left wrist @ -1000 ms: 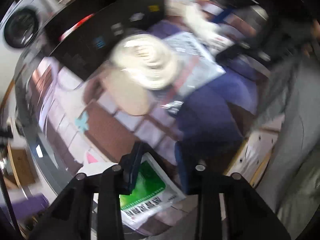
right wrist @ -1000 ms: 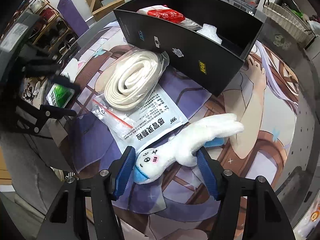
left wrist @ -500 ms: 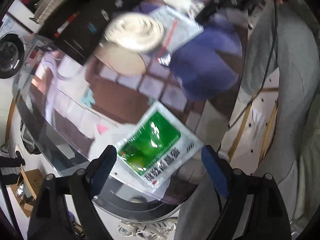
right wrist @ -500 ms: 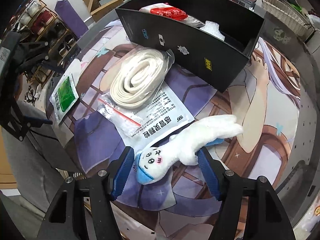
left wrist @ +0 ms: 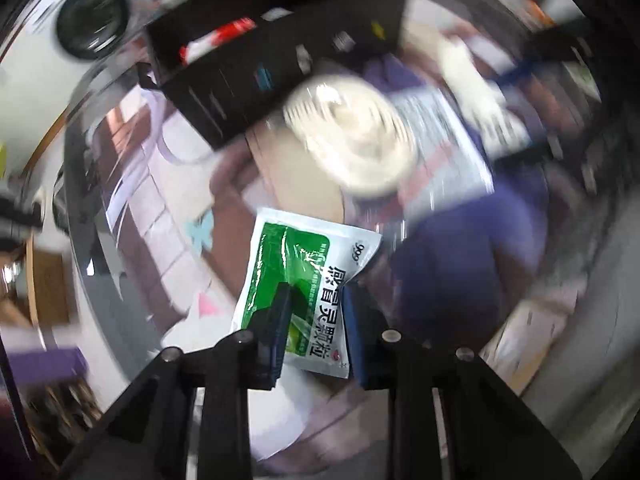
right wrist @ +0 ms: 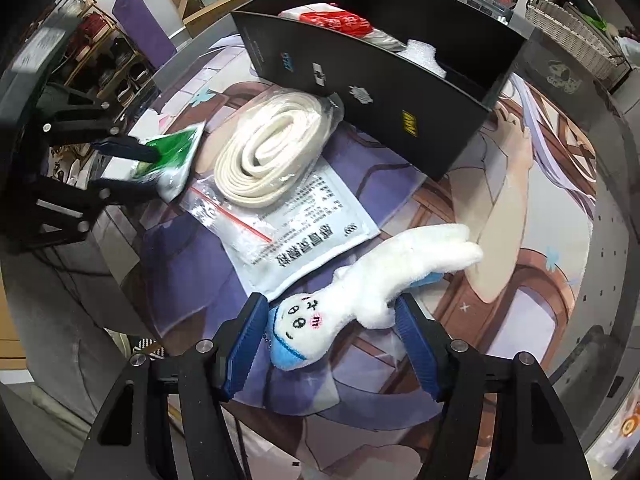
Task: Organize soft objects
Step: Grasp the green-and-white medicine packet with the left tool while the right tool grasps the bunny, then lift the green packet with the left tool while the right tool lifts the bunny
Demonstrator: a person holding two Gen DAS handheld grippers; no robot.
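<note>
Currently: black rigid box (right wrist: 400, 92) at the back of the printed mat (right wrist: 520, 240), sharp only in the right wrist view; the left view is blurred. Coiled cream band (right wrist: 272, 152) in clear film beside it. Right gripper (right wrist: 332, 316) open astride fuzzy white plush rabbit (right wrist: 380, 280). Left gripper (left wrist: 316, 312) closing, glossy green sachet (left wrist: 304, 268) pinched between pads.

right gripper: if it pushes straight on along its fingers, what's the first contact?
Most likely the white plush rabbit, lying between the right gripper's open fingers, with the printed mat right under it. Depth is unclear.
</note>
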